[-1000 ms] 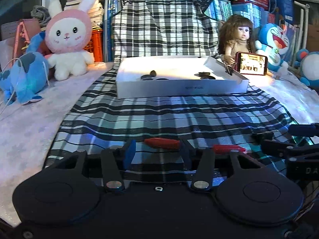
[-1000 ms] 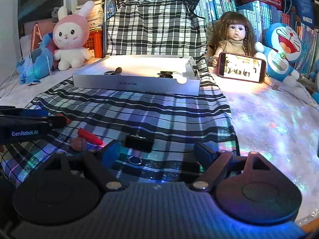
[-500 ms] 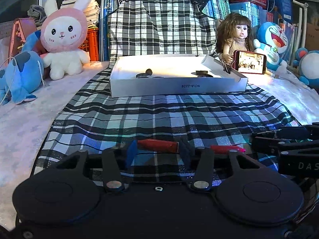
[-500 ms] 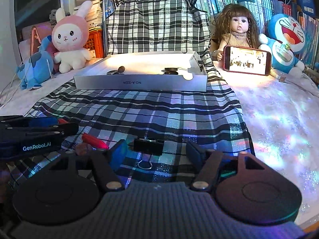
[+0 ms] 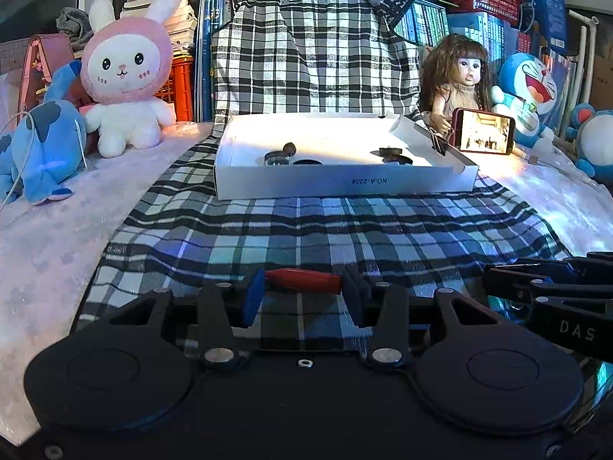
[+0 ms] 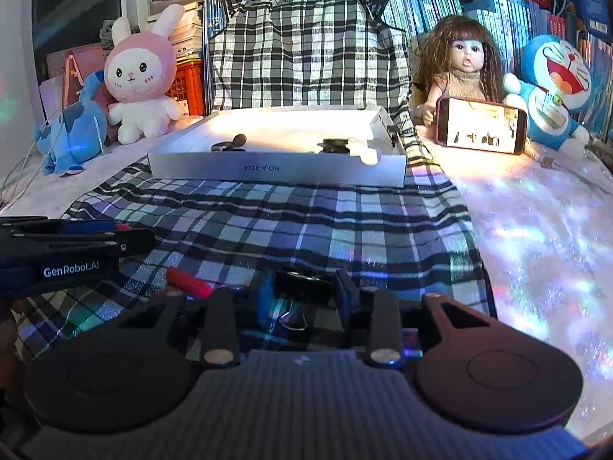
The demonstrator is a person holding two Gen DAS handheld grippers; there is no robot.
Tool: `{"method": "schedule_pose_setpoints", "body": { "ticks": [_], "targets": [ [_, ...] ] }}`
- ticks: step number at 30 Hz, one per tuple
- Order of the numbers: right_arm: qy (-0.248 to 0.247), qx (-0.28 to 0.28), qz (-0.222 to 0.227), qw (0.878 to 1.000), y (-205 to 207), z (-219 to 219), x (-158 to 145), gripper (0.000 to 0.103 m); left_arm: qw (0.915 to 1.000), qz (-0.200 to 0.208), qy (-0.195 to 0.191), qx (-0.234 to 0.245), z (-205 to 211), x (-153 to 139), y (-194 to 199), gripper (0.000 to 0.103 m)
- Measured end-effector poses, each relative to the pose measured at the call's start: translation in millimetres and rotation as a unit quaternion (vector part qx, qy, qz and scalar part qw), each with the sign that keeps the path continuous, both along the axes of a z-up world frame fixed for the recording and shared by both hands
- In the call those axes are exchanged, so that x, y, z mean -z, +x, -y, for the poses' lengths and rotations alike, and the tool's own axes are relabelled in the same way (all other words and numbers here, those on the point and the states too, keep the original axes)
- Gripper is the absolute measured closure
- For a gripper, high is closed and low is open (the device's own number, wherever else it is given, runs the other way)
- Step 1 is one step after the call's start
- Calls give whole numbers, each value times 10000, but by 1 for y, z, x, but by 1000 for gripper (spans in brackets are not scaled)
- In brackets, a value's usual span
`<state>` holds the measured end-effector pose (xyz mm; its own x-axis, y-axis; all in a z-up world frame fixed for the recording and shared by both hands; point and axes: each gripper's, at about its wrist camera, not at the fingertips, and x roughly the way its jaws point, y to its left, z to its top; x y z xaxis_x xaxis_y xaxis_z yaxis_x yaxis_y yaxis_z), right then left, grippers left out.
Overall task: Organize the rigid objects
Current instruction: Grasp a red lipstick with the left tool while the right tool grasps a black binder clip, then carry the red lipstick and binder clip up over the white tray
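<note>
The left tool [image 5: 302, 293] sits low in the centre of the left wrist view with its blue pads [image 5: 253, 295] closed partway on a red cone-shaped piece [image 5: 304, 280], which lies crosswise between them, each end touching a pad. The right tool [image 6: 302, 295] occupies the lower centre of the right wrist view, its jaws drawn in to their narrowest and clamped on a black binder clip [image 6: 302, 283], whose wire handle [image 6: 293, 316] hangs below the clip toward the camera. To the left of it in that view, a second red piece [image 6: 187, 281] lies on the plaid cloth [image 6: 306, 226], just beside the left tool's dark body, which enters from the left edge. Both tools hover low over the cloth, which covers the middle of the tabletop [image 6: 536, 237] and runs up over a backrest at the top of the frame. Farther back, in the centre, a shallow white box [image 5: 345, 182] rests on the cloth with several small dark objects [image 5: 285, 155] inside, grouped left and right of its middle. At upper left a pink-hooded rabbit plush [image 5: 126, 76] stands beside a blue plush [image 5: 34, 145]. At upper right a doll [image 5: 459, 84] sits behind a lit phone [image 5: 482, 136], with a blue cat plush [image 5: 532, 92] farther right.
</note>
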<state>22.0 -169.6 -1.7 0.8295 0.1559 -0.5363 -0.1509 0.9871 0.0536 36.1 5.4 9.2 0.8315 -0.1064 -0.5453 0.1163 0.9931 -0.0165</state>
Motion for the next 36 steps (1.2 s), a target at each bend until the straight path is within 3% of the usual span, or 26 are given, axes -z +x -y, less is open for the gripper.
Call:
{"method": "schedule_pose_setpoints", "body": {
  "ticks": [12,16,22,28,36],
  "targets": [
    [135,55,304,9994,41,9,-33,64,9998,154,-65,-52,-6,-42,53,61],
    [231,90,335,9991,70,14,-46,64,9995,259,-193,61,-10,-58,87,61],
    [547,32,129,9984,132,15,-64,64,9995,26,-283,132,-17,-74,160,61],
    [964,-109,-275,9949,192,5,-63,64,9974,-464,-545,-119,-27,-64,232,61],
    [741,-209,-671,9948,241,-23,-42,64,9939,-864,-562,-397,-28,-33,277,61]
  ]
}}
